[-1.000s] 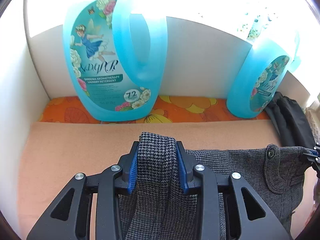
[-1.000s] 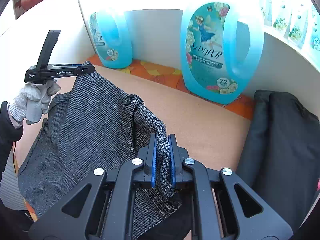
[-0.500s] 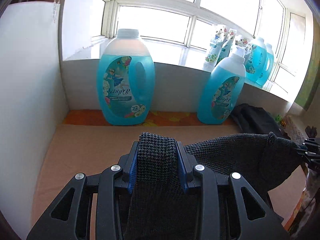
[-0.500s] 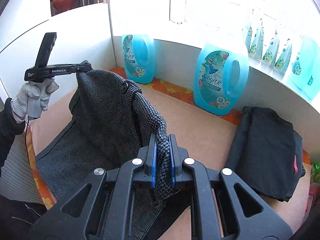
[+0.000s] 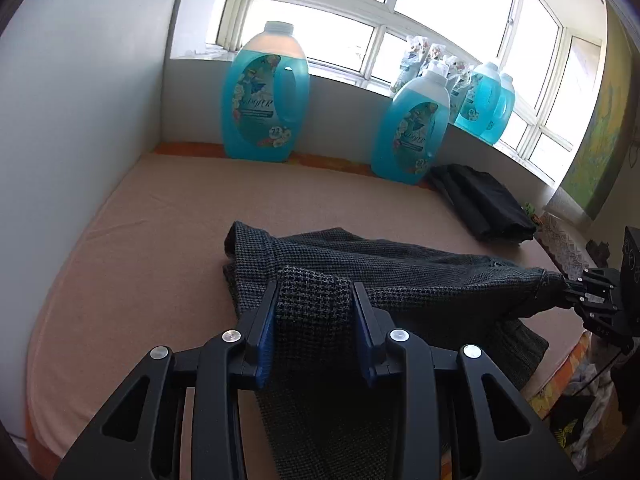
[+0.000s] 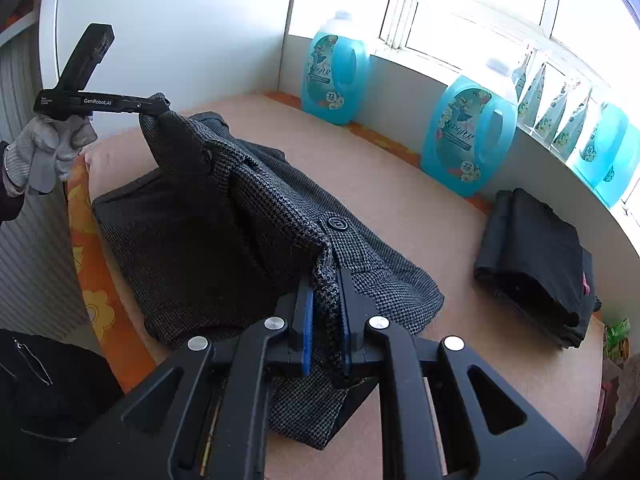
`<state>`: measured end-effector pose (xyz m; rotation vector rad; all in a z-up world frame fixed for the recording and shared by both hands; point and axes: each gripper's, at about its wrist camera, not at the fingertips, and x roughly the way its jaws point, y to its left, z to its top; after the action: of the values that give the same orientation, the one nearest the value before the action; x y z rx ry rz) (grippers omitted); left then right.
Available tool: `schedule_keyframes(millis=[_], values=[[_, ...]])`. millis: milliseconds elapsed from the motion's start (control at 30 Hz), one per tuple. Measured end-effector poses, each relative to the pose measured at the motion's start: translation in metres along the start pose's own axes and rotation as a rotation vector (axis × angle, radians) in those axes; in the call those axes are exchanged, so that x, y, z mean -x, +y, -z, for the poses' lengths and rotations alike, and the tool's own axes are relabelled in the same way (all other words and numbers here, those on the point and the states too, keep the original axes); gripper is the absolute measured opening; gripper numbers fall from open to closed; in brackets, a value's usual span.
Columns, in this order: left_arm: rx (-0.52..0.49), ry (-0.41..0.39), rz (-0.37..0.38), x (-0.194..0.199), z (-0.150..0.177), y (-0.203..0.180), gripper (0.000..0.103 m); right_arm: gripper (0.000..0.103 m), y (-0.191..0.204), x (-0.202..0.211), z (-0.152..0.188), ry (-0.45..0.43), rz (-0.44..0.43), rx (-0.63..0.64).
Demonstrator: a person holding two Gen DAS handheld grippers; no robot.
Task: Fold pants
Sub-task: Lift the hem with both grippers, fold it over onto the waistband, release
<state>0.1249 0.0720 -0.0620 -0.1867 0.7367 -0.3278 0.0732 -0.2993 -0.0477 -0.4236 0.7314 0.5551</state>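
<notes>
The grey houndstooth pants (image 5: 400,276) hang between my two grippers above the peach table cover (image 5: 160,216). My left gripper (image 5: 314,292) is shut on one corner of the waistband. My right gripper (image 6: 326,280) is shut on the other corner, beside a black button (image 6: 337,224). The lower part of the pants (image 6: 172,248) lies folded on the cover near the front edge. In the right wrist view the left gripper (image 6: 160,106) holds its corner high at the left. In the left wrist view the right gripper (image 5: 568,284) is at the far right.
Two blue detergent bottles (image 5: 266,96) (image 5: 412,136) stand against the back wall. A folded black garment (image 6: 536,264) lies at the right of the table. A white wall (image 5: 80,120) closes the left side. More bottles (image 6: 600,148) line the windowsill.
Both grippers have pulled back and up from the back wall with the waistband. The pants now lie doubled over on the cover, farther from the bottles.
</notes>
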Motion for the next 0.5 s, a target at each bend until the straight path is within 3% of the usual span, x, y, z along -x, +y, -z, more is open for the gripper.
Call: schedule_keyframes(millis=[200,400,500], values=[[0.078,0.059,0.058,0.006,0.047,0.007,0.032,0.011,0.021,-0.009,0.040,0.039,0.019,-0.023],[0.109,0.073,0.101,0.016,0.060,0.010,0.033,0.011,0.027,-0.009,0.051,0.039,0.039,-0.038],[0.114,0.099,0.099,0.018,0.066,0.010,0.045,0.012,0.028,-0.008,0.052,0.038,0.047,-0.036]])
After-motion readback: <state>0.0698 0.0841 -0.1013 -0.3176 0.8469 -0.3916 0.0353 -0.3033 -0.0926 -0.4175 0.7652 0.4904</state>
